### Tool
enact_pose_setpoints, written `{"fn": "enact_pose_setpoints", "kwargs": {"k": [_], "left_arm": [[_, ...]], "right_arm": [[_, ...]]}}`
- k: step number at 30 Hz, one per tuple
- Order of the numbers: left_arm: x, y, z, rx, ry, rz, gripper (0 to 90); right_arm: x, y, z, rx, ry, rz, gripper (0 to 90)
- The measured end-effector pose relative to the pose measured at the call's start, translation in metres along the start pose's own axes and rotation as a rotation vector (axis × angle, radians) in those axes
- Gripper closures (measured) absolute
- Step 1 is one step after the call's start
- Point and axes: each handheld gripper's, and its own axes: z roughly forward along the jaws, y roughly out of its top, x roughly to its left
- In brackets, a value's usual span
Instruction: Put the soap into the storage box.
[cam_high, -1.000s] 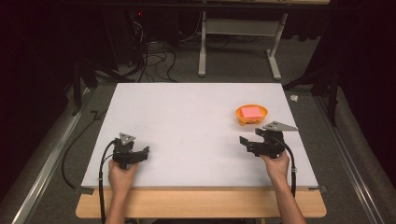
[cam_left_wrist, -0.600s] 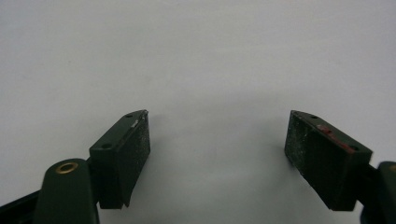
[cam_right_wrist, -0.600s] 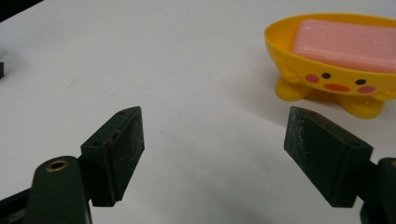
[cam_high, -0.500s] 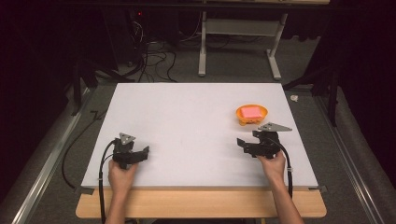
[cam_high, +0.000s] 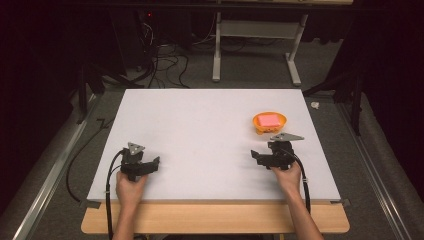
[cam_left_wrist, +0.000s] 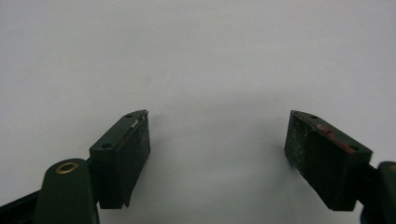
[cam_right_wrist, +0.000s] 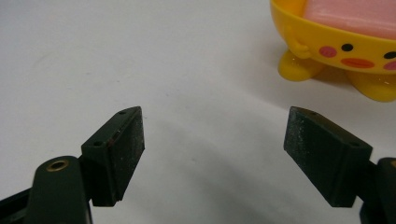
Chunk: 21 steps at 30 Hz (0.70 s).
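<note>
Right gripper (cam_high: 260, 159) has crept left and forward since a second ago, jaws wide, empty. Yellow duck-faced plastic bowl (cam_high: 269, 123) holding pink block (cam_high: 269, 120) sits right of centre; approach likely starting. Left gripper (cam_high: 150, 165) wide, idle.

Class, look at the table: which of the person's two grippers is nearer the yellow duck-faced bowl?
Right. The right gripper sits just in front of the yellow duck-faced bowl, jaws open, not touching it. The left gripper rests far across the white table, near its left front corner.
</note>
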Motion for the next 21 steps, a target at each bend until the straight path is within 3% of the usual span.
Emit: {"fn": "enact_pose_setpoints", "kwargs": {"k": [21], "left_arm": [[0.0, 0.0, 0.0, -0.002, 0.002, 0.002, 22.5]], "right_arm": [[0.008, -0.01, 0.02, 0.075, -0.084, -0.059, 21.0]]}}
